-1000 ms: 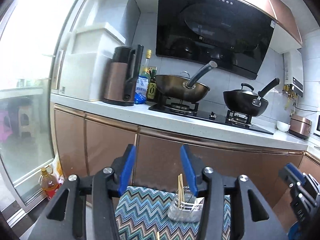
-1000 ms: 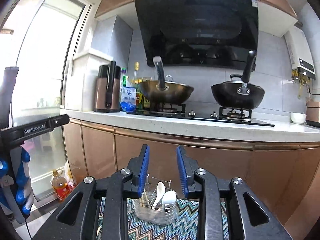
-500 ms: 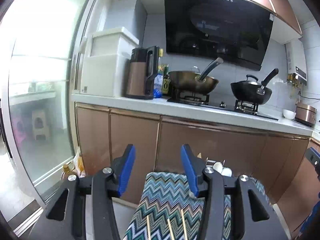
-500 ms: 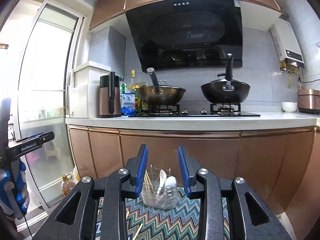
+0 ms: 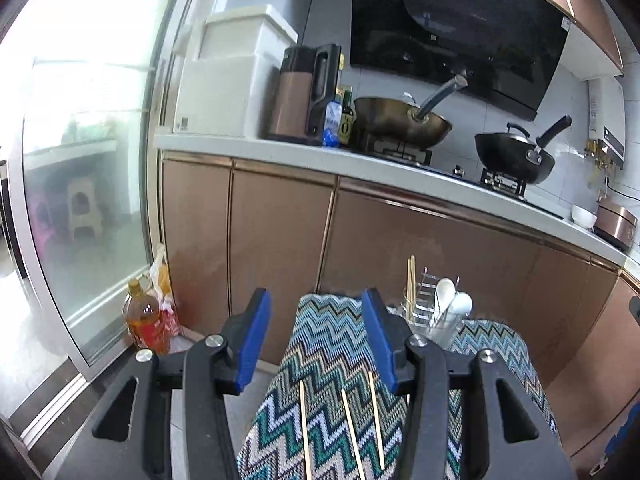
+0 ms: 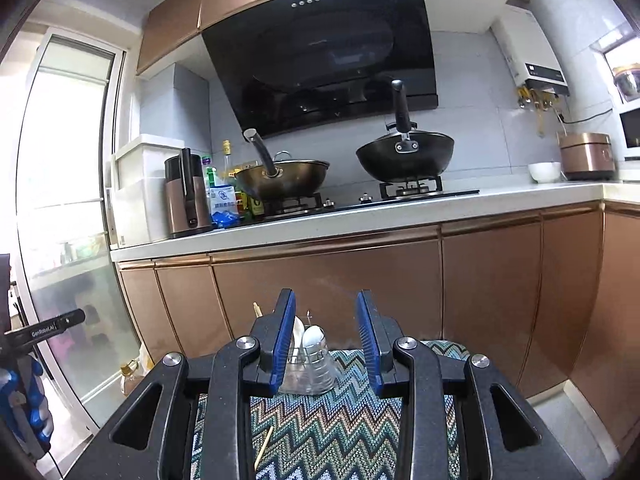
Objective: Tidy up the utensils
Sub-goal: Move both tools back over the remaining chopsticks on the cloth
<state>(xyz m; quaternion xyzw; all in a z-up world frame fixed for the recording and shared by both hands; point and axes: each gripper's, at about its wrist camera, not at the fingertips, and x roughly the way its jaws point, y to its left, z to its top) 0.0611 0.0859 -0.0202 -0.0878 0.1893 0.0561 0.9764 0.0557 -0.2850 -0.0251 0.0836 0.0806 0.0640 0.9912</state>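
A clear utensil holder (image 5: 434,316) with a wire rack stands at the far end of a zigzag-patterned cloth (image 5: 332,364). It holds white spoons (image 5: 448,300) and a pair of upright chopsticks (image 5: 411,284). Three loose wooden chopsticks (image 5: 348,428) lie on the cloth below my left gripper (image 5: 316,338), which is open and empty. In the right wrist view my right gripper (image 6: 326,338) is open and empty, with the holder (image 6: 308,364) just beyond its left finger. One loose chopstick (image 6: 264,446) lies on the cloth there.
Behind the cloth stand copper cabinet doors (image 6: 328,284) under a white counter with two woks (image 6: 404,152), a kettle (image 6: 186,196) and bottles. An oil bottle (image 5: 144,320) stands on the floor by a glass sliding door (image 5: 80,160). The left gripper's handle (image 6: 24,360) shows at the left edge.
Both views have tilted and shifted. The left gripper has pitched down over the cloth, so three loose chopsticks show more fully. The holder sits closer to the right gripper's left finger. Both grippers stay open.
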